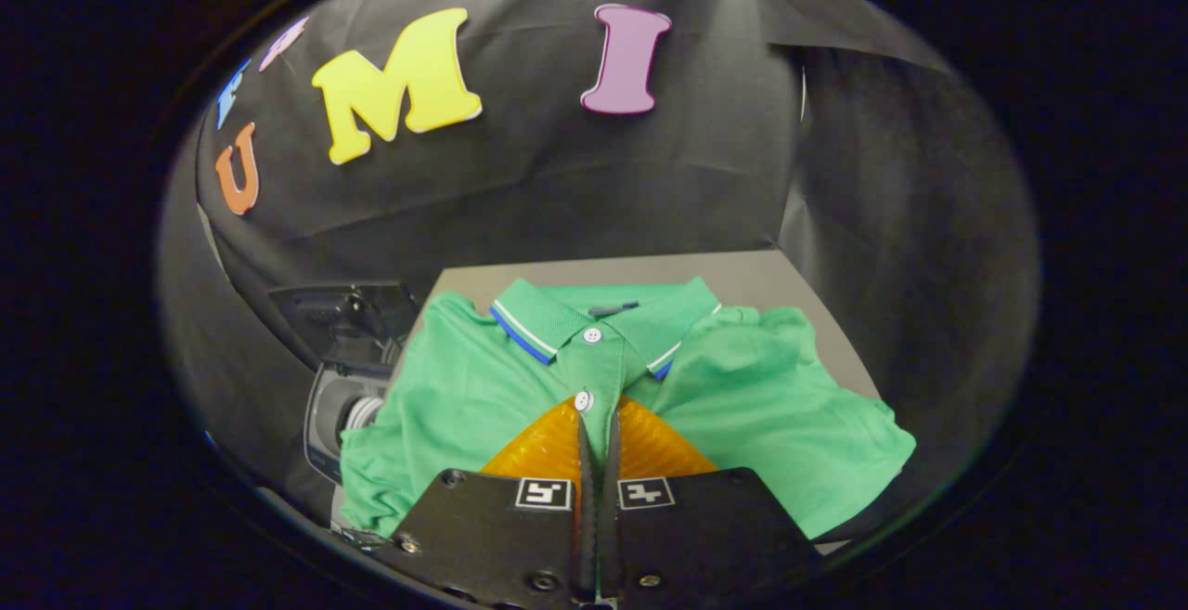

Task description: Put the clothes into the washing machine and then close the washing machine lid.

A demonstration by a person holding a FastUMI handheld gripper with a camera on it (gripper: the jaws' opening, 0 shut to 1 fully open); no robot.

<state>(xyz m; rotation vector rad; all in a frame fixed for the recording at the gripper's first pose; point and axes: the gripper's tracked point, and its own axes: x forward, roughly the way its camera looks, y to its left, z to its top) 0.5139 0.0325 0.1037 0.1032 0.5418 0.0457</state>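
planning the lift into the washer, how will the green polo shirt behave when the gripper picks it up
The green polo shirt is probably floppy: it lies in soft folds and would drape down. The gripper, fingers nearly together on its placket, likely holds a thin pinch that could slip. It looks light, though trailing sleeves may snag on the washing machine.

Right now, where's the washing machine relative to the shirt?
In the gripper view, the washing machine sits left of the green polo shirt, lid up, partly hidden by the shirt's sleeve. The gripper is closed on the shirt's placket.

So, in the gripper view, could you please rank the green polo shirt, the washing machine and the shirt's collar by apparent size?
1. Green polo shirt, clamped between the gripper fingers.
2. Washing machine, partly covered by the shirt, so unsure.
3. Collar.
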